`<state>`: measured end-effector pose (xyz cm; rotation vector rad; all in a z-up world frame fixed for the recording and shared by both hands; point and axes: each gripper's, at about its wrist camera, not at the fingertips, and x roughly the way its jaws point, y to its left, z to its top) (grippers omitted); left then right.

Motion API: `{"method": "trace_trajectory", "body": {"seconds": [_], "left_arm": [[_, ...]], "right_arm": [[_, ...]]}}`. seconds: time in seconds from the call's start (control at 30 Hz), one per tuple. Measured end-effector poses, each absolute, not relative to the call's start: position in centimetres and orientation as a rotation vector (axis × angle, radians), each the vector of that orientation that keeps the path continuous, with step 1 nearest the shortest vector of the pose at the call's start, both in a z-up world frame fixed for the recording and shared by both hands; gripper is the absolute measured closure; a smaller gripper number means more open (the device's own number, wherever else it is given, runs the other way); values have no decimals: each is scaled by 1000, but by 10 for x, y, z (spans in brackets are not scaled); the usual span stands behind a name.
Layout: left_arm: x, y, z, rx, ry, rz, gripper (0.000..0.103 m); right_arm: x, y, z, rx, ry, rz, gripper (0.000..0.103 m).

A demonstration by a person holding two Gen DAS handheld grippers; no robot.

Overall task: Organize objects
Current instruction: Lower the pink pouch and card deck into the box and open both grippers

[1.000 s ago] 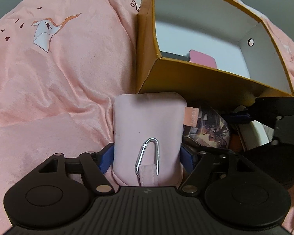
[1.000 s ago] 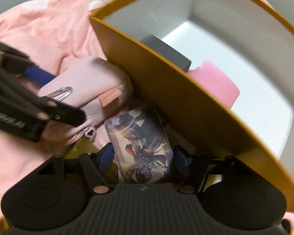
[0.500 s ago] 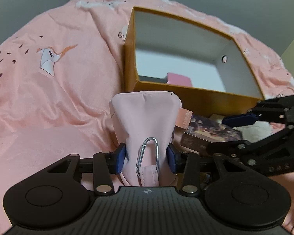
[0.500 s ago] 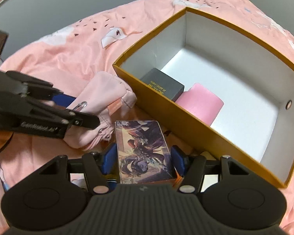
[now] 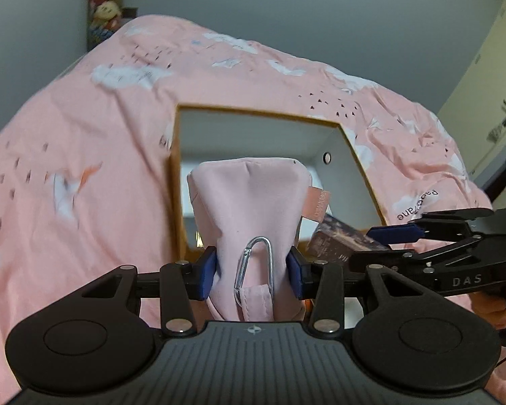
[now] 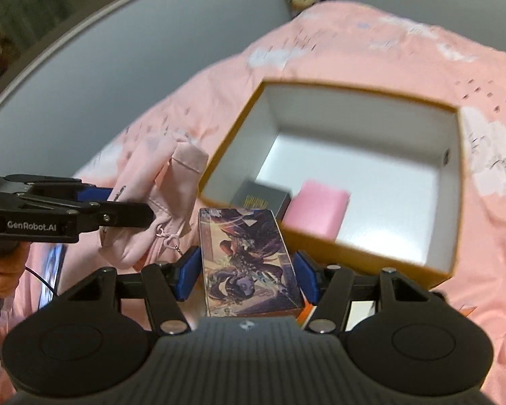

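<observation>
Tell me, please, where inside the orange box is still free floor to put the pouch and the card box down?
The orange box has bare white floor across its far half and along the right wall. The near-left corner is crowded: a black box and a pink block sit against the near wall. The left gripper holds the pink pouch; the right gripper holds the illustrated card box.

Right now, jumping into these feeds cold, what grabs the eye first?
The pink pouch with a silver carabiner, pinched in the left claw in front of the open orange box. Beside it, the right claw grips an illustrated card box near the box's front wall. Inside the box lie a dark small box and a pink block, all on a pink bedspread.
</observation>
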<state>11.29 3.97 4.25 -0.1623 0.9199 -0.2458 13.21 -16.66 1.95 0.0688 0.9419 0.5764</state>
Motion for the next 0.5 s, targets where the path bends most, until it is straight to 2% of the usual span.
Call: {"method": "trace_trajectory", "body": {"seconds": [0.27,0.5], "left_arm": [[208,2,29,-51,1018,-194,54],[279,-11,-18,27,1146,-93,54]], "right_arm": [[190,-190,22,178,904,435,41],[248,-207,-10,297,952,345,41]]}}
